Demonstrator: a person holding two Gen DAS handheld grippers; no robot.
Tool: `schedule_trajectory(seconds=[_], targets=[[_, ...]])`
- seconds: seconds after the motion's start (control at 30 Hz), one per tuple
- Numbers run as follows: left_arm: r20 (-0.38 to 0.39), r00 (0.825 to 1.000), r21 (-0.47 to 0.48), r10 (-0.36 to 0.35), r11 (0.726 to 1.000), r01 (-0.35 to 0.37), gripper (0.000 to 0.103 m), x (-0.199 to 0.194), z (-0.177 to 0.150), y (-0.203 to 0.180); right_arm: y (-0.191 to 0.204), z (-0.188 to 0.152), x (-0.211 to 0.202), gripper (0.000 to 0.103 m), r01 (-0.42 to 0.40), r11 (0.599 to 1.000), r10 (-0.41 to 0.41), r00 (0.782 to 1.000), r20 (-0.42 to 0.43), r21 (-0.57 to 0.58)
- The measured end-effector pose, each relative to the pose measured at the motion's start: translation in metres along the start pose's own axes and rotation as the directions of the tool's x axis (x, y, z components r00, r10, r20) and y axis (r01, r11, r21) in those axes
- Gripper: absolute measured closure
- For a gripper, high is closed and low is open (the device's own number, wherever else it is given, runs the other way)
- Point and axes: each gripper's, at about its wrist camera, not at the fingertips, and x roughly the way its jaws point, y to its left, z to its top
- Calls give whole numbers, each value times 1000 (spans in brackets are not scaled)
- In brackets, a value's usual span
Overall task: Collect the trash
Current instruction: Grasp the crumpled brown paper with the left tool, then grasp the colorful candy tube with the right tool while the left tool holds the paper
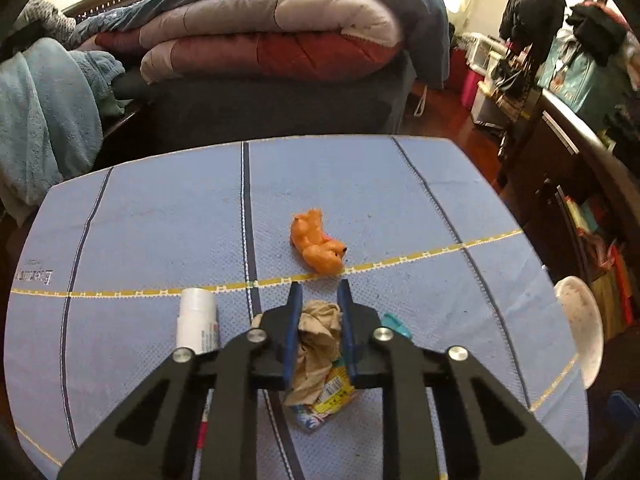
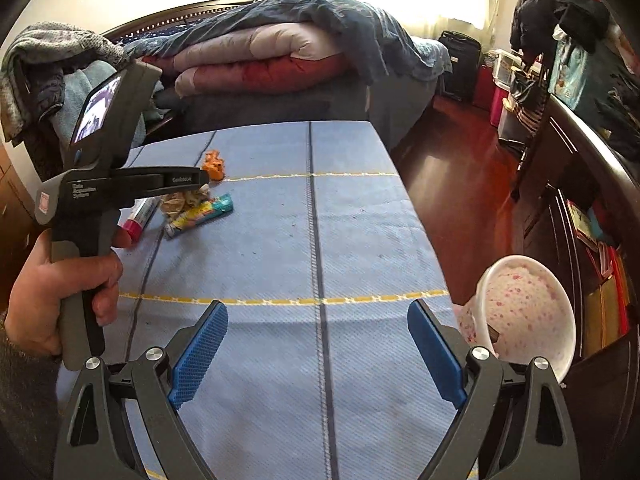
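Observation:
My left gripper (image 1: 320, 291) is shut on a crumpled brown paper (image 1: 320, 322) that rests on the blue tablecloth (image 1: 160, 240). Under the paper lies a yellow and teal snack wrapper (image 1: 332, 394). In the right wrist view the same gripper (image 2: 198, 184), held by a hand (image 2: 60, 292), meets the paper (image 2: 174, 202) and wrapper (image 2: 202, 211) at the far left. My right gripper (image 2: 318, 310) stands open above bare cloth with nothing between its blue pads (image 2: 200, 354). A white bowl with pink speckles (image 2: 524, 312) lies tilted at the table's right edge, just beside the right finger.
A white tube with a red cap (image 1: 196, 320) lies left of the paper. An orange toy animal (image 1: 318, 246) sits beyond it. A bed with folded quilts (image 1: 260, 32) stands behind the table, and dark cabinets (image 2: 580, 208) and wooden floor (image 2: 448, 168) are to the right.

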Motion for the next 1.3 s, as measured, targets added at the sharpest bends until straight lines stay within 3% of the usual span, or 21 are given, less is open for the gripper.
schedule_trajectory(seconds=[0.2, 0.4, 0.6, 0.7, 0.9, 1.07, 1.17, 1.2, 1.3], targets=[[91, 996, -6, 0, 1000, 1, 85, -42, -1, 11, 28, 13, 11, 12, -50, 998, 50, 999, 1, -33], [153, 986, -34, 61, 998, -56, 85, -78, -2, 43, 63, 31, 33, 12, -93, 994, 93, 996, -3, -65], [163, 982, -99, 95, 992, -79, 85, -95, -8, 87, 90, 49, 73, 7, -91, 984, 88, 996, -32, -153], [162, 983, -112, 89, 991, -72, 85, -98, -11, 98, 102, 57, 91, 4, -133, 964, 125, 991, -51, -230], [163, 984, -120, 76, 991, -56, 85, -98, -12, 107, 112, 69, 114, 4, -181, 937, 165, 983, -79, -299], [164, 984, -117, 69, 992, -50, 85, -97, -11, 106, 111, 72, 131, 4, -224, 931, 194, 973, -128, -289], [164, 984, -115, 65, 992, -46, 85, -98, -13, 104, 110, 67, 125, 14, -227, 929, 202, 973, -112, -292], [164, 984, -114, 64, 992, -45, 85, -99, -13, 103, 110, 66, 122, 22, -225, 930, 202, 973, -108, -291], [166, 985, -109, 55, 993, -37, 84, -102, -14, 98, 108, 61, 117, 22, -212, 938, 187, 976, -113, -274]])
